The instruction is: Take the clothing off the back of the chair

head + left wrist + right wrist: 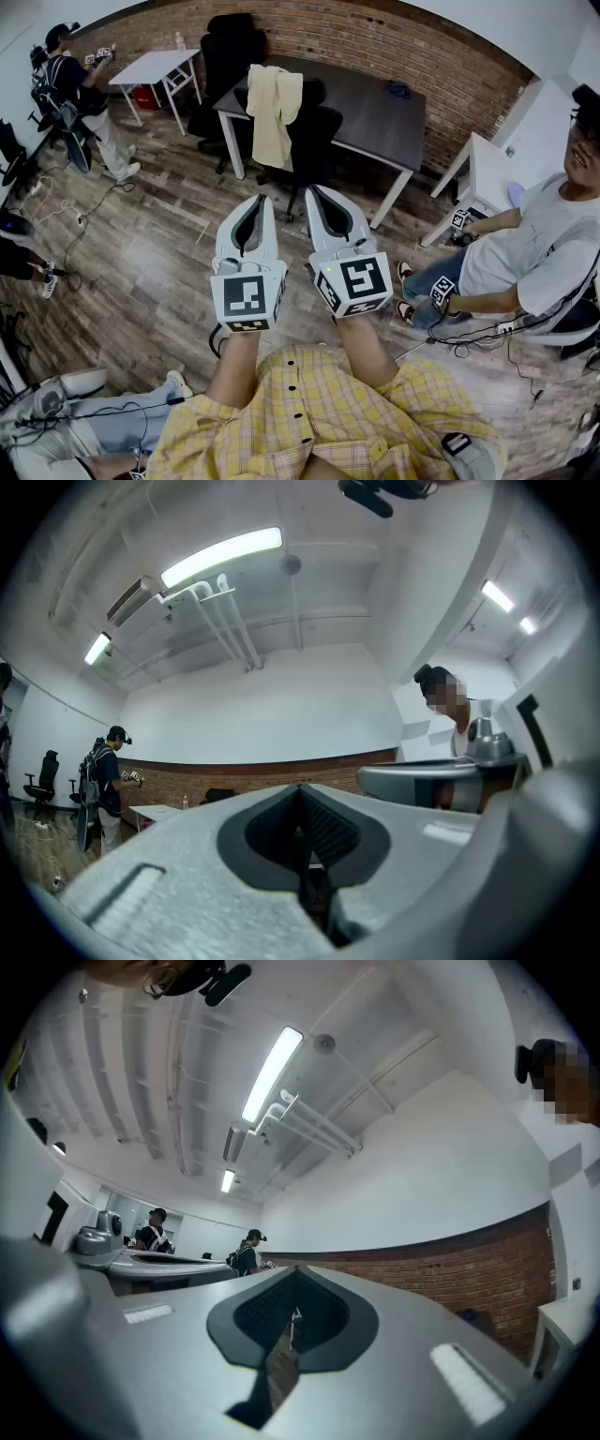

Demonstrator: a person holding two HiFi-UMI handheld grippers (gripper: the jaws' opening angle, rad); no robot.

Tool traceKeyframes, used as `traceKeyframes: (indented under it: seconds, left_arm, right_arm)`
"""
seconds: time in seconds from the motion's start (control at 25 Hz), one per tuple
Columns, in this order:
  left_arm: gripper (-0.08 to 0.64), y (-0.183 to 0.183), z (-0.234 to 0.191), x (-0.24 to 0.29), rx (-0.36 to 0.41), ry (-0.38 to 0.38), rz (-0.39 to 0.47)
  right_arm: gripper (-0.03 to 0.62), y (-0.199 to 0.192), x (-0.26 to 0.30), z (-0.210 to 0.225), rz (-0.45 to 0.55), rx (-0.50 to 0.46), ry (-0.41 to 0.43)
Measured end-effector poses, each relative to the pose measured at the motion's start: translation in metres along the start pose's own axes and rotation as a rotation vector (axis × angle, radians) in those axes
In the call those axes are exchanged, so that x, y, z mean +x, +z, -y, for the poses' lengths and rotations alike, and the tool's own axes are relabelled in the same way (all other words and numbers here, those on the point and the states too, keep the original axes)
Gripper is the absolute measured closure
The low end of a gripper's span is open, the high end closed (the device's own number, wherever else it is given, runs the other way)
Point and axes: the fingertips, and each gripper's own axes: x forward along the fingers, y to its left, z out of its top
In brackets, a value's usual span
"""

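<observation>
A pale yellow garment [274, 117] hangs over the back of a black office chair [317, 141], which stands against a dark table [375, 108] in the head view. Both grippers are held side by side in front of me, well short of the chair and pointing toward it. The left gripper [260, 201] is shut with nothing in it, and so is the right gripper [313, 192]. In the left gripper view the left gripper [300, 791] aims slightly upward at wall and ceiling, as does the right gripper [295, 1277] in its view. The garment cannot be made out in either gripper view.
A seated person [525, 258] is at the right beside a white desk [487, 164]. Another person [80, 94] stands far left near a small white table [155, 66]. A second black chair [230, 52] stands by the brick wall. Cables [84, 211] lie on the wooden floor.
</observation>
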Motion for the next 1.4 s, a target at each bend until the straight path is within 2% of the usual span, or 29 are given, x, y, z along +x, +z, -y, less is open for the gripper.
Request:
traceKeyframes:
  seconds: [0.4,0.72,1.08,1.4]
  left_arm:
    - [0.560,-0.009,0.015,0.022,-0.003,0.040,-0.004]
    - [0.560,-0.016,0.044,0.038,-0.002,0.073,-0.013]
    - [0.560,-0.027,0.064,0.044,0.005,0.131,-0.033]
    - [0.560,-0.048,0.040,0.086,0.007,0.126,-0.052]
  right_arm:
    - [0.591,-0.010,0.003,0.029,0.015,0.032,0.036]
    - [0.591,-0.016,-0.003,0.055,0.012,0.039,0.081]
    - [0.591,-0.022,-0.008,0.067,0.015,0.080,0.153]
    - [0.591,-0.043,0.039,0.076,0.004,0.095,0.165]
